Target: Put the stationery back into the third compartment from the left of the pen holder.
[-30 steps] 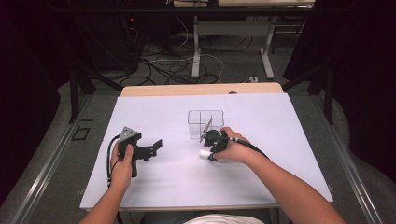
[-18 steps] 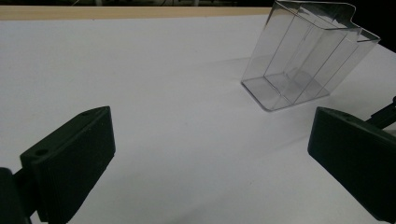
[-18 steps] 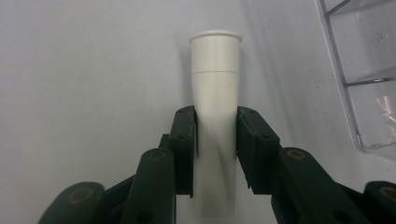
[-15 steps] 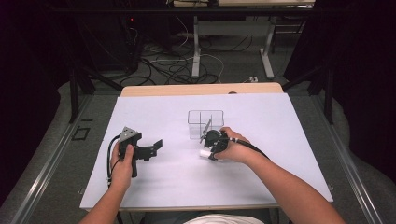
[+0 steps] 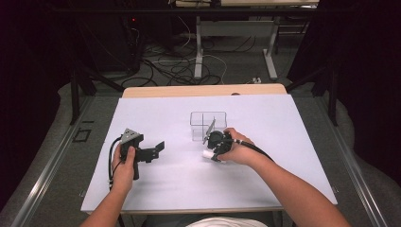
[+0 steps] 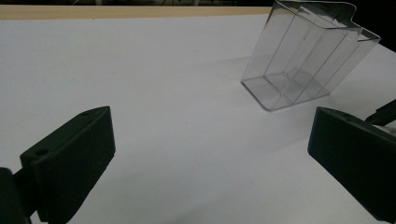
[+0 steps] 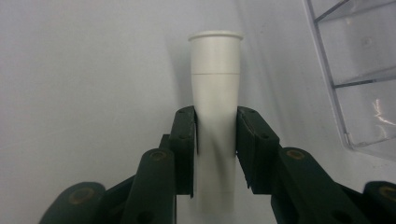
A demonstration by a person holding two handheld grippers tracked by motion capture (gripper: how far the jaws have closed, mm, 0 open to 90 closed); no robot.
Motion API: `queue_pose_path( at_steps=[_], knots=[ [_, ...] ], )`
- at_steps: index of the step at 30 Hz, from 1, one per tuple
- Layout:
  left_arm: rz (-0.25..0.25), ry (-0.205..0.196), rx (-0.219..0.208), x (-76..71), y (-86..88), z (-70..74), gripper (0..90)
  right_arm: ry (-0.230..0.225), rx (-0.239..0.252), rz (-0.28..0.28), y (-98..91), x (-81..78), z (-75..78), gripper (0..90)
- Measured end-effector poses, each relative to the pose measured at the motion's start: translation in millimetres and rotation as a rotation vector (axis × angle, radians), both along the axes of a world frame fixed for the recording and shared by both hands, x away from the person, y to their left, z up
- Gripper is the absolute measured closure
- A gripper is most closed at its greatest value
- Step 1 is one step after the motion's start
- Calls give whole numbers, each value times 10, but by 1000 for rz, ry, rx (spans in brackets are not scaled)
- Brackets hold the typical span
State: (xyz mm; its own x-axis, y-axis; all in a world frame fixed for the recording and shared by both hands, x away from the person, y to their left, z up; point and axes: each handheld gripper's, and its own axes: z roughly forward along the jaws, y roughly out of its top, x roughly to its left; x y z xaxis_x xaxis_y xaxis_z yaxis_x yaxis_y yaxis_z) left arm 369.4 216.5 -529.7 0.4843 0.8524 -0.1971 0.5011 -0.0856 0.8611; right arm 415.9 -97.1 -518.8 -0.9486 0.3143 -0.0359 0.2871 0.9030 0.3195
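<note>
Tube (image 7: 215, 93) on the sheet (image 5: 283, 123), just before the divided box (image 5: 208, 125), left tool (image 5: 158, 147) well left

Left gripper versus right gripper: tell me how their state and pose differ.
The left gripper has its jaws spread wide with nothing between them; the right gripper is shut on the white tube. The left gripper sits apart from the clear divided box; the right gripper is close beside it. Both have black jaws and are hand-held over the white table.

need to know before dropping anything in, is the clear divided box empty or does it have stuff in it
Empty. The clear divided box shows only bare compartments, and the white tube is outside it, clamped in the right gripper.
</note>
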Motion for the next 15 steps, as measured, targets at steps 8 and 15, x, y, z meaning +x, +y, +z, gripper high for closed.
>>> queue_pose_path(
  at_steps=[8,15],
  knots=[
    [-1,1,0,1,-3,-5,5,-10,72,-57,-57,0,21,694],
    [-1,1,-1,3,-7,-10,6,-11,121,-114,-91,-6,109,695]
  ],
)
